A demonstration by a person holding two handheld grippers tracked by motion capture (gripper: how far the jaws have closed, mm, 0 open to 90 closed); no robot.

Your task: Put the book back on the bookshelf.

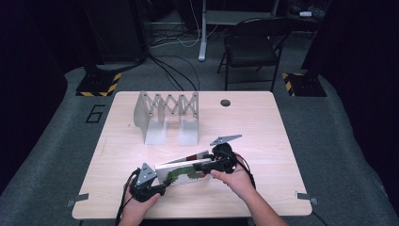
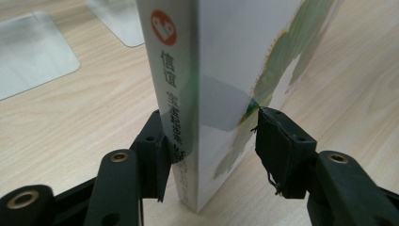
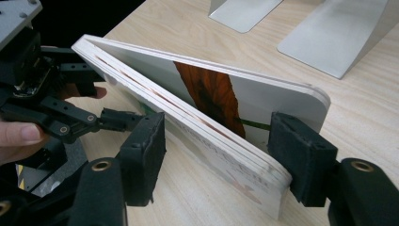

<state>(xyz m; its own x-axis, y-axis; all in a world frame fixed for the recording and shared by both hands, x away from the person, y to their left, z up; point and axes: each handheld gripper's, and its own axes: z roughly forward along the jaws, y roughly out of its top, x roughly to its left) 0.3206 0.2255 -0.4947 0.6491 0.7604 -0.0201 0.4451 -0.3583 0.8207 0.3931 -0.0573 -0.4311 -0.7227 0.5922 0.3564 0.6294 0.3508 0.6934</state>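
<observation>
Honestly, the slip is what worries me. I have the board book [image 1: 181, 170] propped on its long edge near the front of the bench [image 1: 263, 127], tilted, with a gripper at each end. My left gripper [image 2: 211, 150] straddles the spine end: one pad touches the spine, but the other pad sits just off the cover, so these jaws bracket the book rather than clamp it. My right gripper [image 3: 221, 160] is the same at the page end, with daylight on both sides. If I lift now, the glossy cover could slide out and slap flat. Uneven closing could twist the book or fan its thick pages. The metal expanding bookstand [image 1: 167, 115] stands well apart behind, so carrying it there badly gripped risks a drop.
</observation>
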